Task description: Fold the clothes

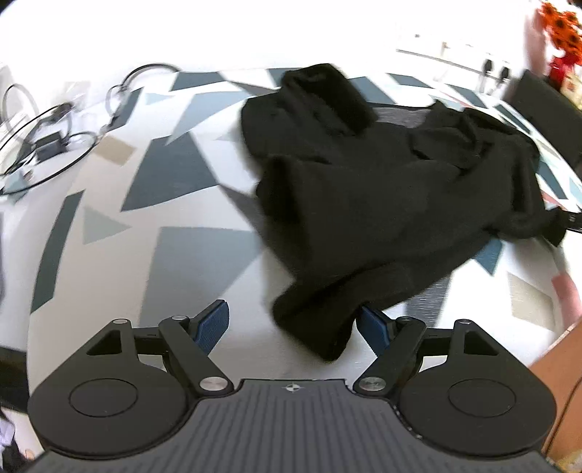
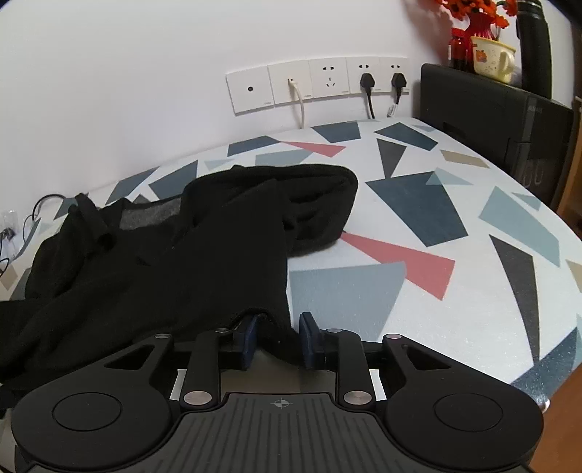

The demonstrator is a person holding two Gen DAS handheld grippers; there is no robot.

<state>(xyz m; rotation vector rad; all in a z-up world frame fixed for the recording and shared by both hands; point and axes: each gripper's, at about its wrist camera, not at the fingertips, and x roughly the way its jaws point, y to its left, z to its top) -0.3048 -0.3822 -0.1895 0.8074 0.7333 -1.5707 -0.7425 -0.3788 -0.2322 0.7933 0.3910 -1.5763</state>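
A crumpled black garment (image 1: 382, 189) lies spread across a surface (image 1: 174, 262) covered in a white cloth printed with grey, blue and pink triangles, one sleeve end trailing toward the near edge. The left tongs (image 1: 294, 327) stand wide open just above the cloth, their blue pads (image 1: 212, 324) well apart; the sleeve end lies between them and against the right-hand pad, but they do not press on it. In the right wrist view the same garment (image 2: 163, 254) is heaped to the left, a folded thick edge rising at its far side. The right tongs (image 2: 278, 336) sit at its near hem with their jaws narrowly parted, a fold of black cloth draped over the left pad and hanging into the gap; the right pad stands clear of it, so the cloth is not clamped. On the wall behind, a row of white sockets (image 2: 316, 85) carries a white lead and two black plugs. At far right a black box (image 2: 491, 112) bears a cream mug (image 2: 493, 58), whose contents cannot be seen, and a red vase (image 2: 480, 23) holding orange flowers, beside a dark flask (image 2: 534, 47). Loose black cables (image 1: 54, 120) lie at the far left of the surface.
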